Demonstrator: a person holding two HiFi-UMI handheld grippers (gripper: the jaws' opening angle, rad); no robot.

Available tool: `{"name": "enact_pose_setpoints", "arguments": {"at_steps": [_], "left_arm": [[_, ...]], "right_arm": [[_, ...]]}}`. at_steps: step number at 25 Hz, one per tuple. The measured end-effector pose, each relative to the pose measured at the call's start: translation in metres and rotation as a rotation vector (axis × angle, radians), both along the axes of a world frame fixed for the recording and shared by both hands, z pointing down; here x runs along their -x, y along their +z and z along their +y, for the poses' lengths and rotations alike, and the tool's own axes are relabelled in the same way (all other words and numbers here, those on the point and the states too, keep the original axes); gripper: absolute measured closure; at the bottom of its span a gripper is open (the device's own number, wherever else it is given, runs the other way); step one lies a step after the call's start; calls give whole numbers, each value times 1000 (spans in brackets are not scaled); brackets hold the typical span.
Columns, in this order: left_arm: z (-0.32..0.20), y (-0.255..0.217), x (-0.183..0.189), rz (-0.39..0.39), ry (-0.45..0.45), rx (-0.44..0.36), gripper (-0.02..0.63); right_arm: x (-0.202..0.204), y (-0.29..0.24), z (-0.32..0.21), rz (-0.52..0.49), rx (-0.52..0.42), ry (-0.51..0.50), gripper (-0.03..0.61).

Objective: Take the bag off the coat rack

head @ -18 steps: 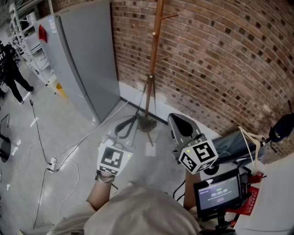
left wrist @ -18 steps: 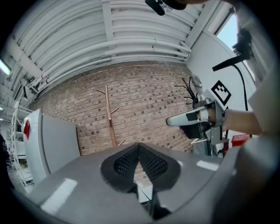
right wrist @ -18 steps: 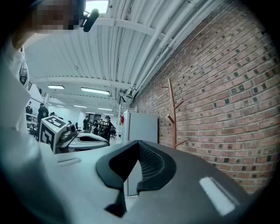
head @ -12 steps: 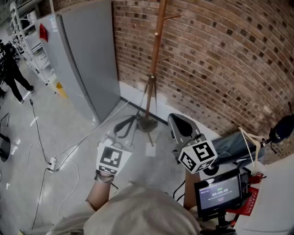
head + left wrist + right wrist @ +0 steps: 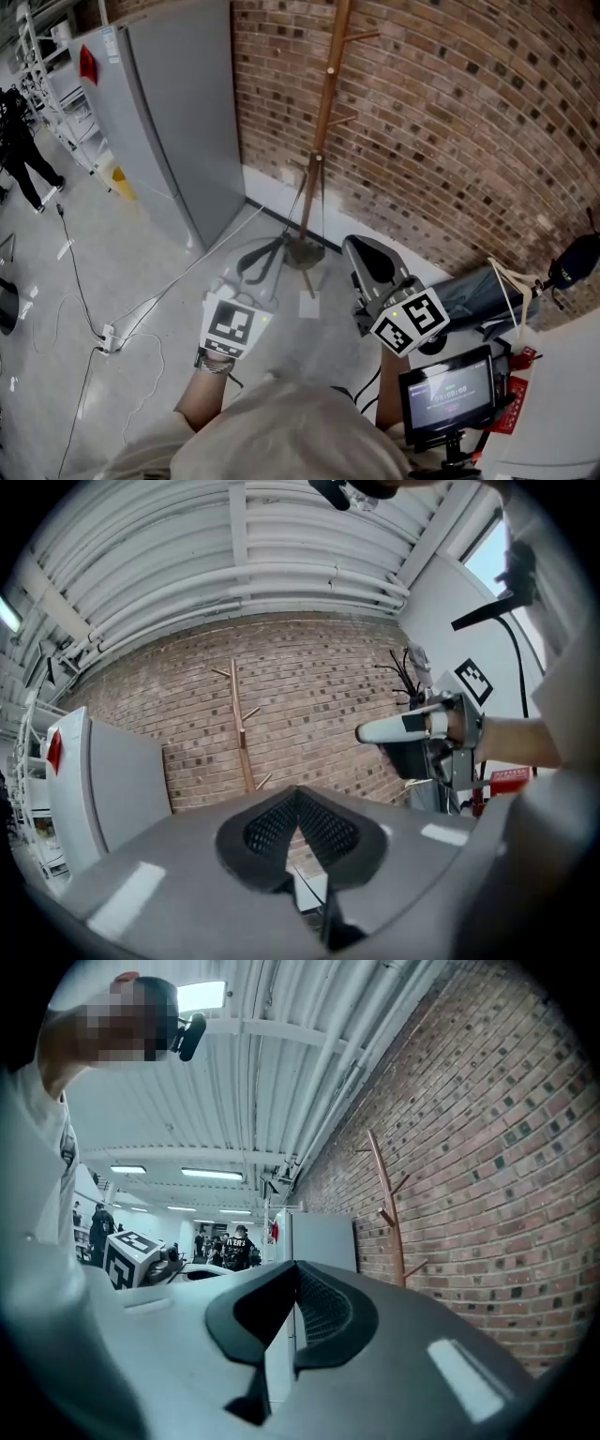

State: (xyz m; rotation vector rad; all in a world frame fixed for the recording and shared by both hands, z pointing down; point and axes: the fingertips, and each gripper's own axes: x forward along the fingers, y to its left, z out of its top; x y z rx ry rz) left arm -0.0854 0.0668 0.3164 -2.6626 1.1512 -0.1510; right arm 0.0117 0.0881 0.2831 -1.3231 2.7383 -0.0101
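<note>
Almost nothing has changed; only my view lifted a little. My left gripper (image 5: 298,808) and right gripper (image 5: 295,1288) stay clenched on nothing. The coat rack (image 5: 323,141) stands well ahead of both jaws, its visible pegs bare. What seems to be the bag (image 5: 473,295) lies to the right of my right jaws, so I judge it is already off.

Little is reading clearly. The small screen (image 5: 448,389) at the near right is showing lines of print too blurred to make out. A red tag (image 5: 511,417) just beside it is carrying illegible white print. Far off, a person's dark shirt (image 5: 239,1241) is showing white letters, seemingly "IVERS". The left gripper (image 5: 298,799) and right gripper (image 5: 293,1279) are displaying letterless black-and-white square markers (image 5: 230,326).
</note>
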Motion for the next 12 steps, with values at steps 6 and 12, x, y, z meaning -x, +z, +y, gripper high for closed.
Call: {"name": "enact_pose_setpoints", "arguments": {"at_steps": [6, 12], "left_arm": [[3, 13, 16, 0, 43, 29, 614], [0, 20, 30, 15, 58, 43, 614]], "right_arm": [[22, 12, 5, -31, 62, 1, 577], [35, 23, 1, -18, 94, 32, 577]]}}
